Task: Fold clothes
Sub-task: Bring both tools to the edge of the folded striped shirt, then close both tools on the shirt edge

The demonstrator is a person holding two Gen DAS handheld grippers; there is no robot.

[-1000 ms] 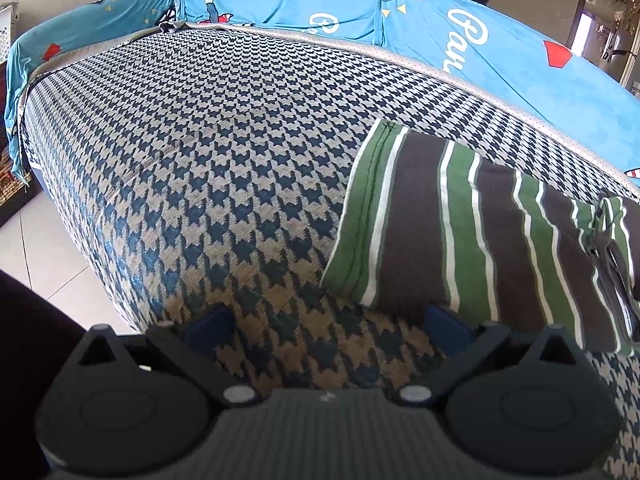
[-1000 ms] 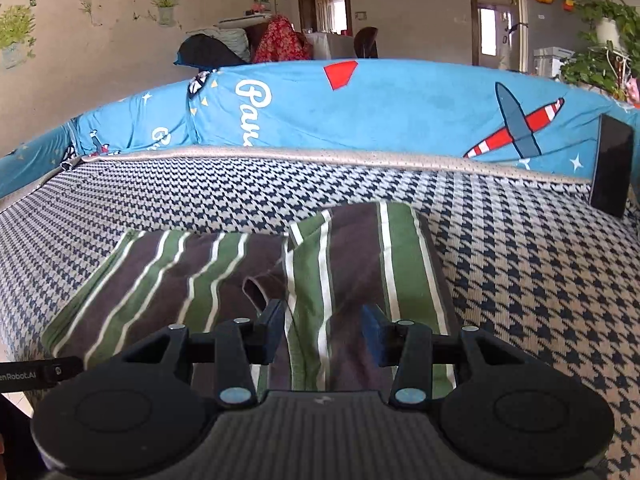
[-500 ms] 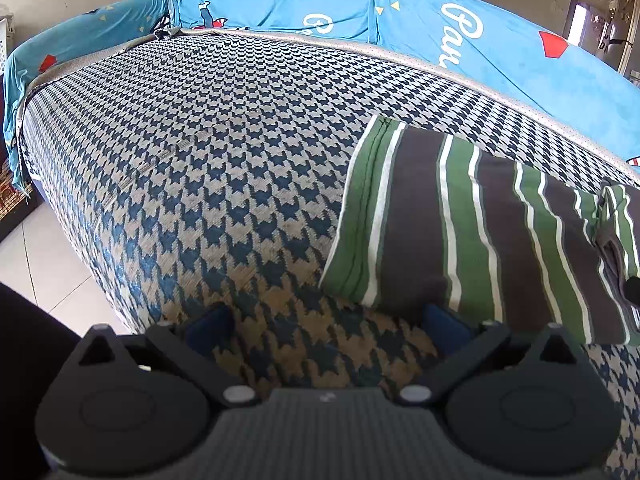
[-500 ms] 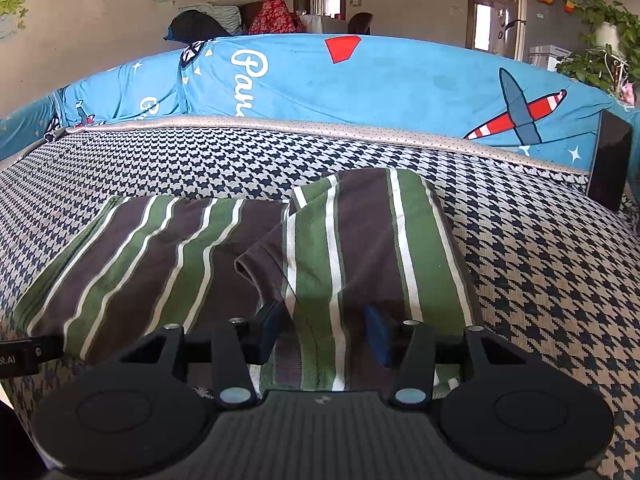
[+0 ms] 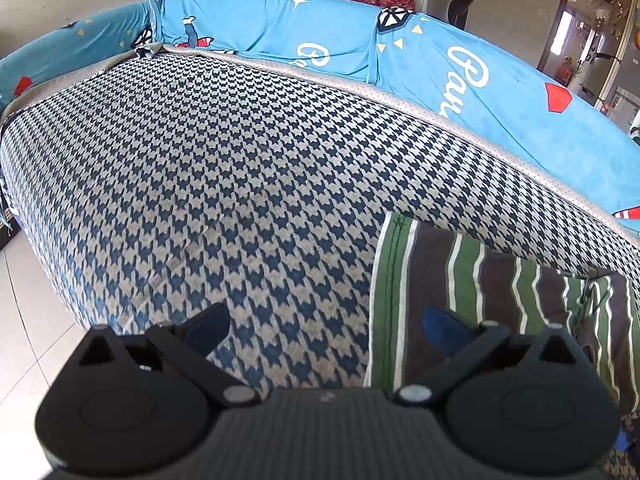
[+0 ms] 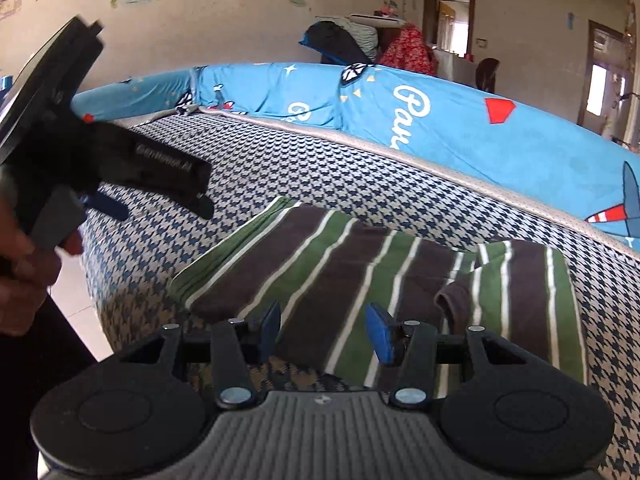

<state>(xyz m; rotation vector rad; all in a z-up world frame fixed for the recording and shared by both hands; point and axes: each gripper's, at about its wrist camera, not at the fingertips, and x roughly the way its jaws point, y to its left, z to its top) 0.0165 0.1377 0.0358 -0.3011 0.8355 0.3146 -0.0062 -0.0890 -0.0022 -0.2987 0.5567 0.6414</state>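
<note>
I have one houndstooth-covered bed [image 5: 248, 184] filling both views, with one blue printed bolster [image 6: 460, 128] curving along its far edge from nine o'clock round to three. One striped garment [image 6: 360, 280], green, brown and white, lies folded flat on the cover; in the right wrist view it sits at centre, and in the left wrist view it sits at four o'clock. I count two grippers. My left gripper [image 5: 324, 324] hangs with its jaws wide and nothing between them, one blue pad over bare houndstooth and the other over the garment's left hem. My right gripper [image 6: 324, 326] has its jaws partly apart, empty, above the garment's near edge; they have just been opening a little.

Against the earlier frames, the left gripper has lifted and swung leftward, so the garment has slid from centre-right toward the lower right corner. The right view has rolled, and the left gripper [image 6: 160, 196] with the hand [image 6: 20, 276] holding it now shows at nine o'clock.

The bed's near edge drops to pale floor tiles [image 5: 24, 340] at eight o'clock. Bare cover stretches from nine to twelve o'clock.
</note>
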